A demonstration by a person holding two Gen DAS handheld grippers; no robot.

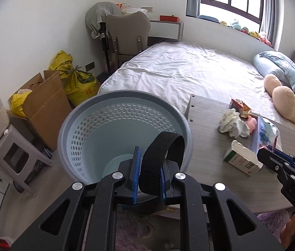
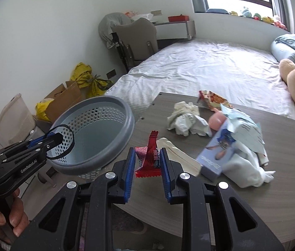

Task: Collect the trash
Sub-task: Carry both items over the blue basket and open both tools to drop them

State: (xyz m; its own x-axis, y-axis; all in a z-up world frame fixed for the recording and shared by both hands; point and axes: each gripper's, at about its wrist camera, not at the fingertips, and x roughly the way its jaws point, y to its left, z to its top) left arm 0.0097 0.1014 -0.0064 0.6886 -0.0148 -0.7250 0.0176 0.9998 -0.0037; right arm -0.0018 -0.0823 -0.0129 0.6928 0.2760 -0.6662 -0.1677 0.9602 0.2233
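**Holding a strap and a wrapper beside the basket**

Looking from the left wrist camera, the round grey-rimmed, pale blue perforated plastic basket stands at the edge of the grey wooden table; nothing lies on the part of its bottom that shows. The left gripper is above its opening, and its blue pads pinch a looped black fabric strap. On the table lie a crumpled white paper and a small white carton, near the right gripper.

From the right wrist camera, the right gripper is narrowly closed around a red shiny candy wrapper, which stands upright between the pads, over the table and just beside the basket. The left gripper holds the strap over the basket.
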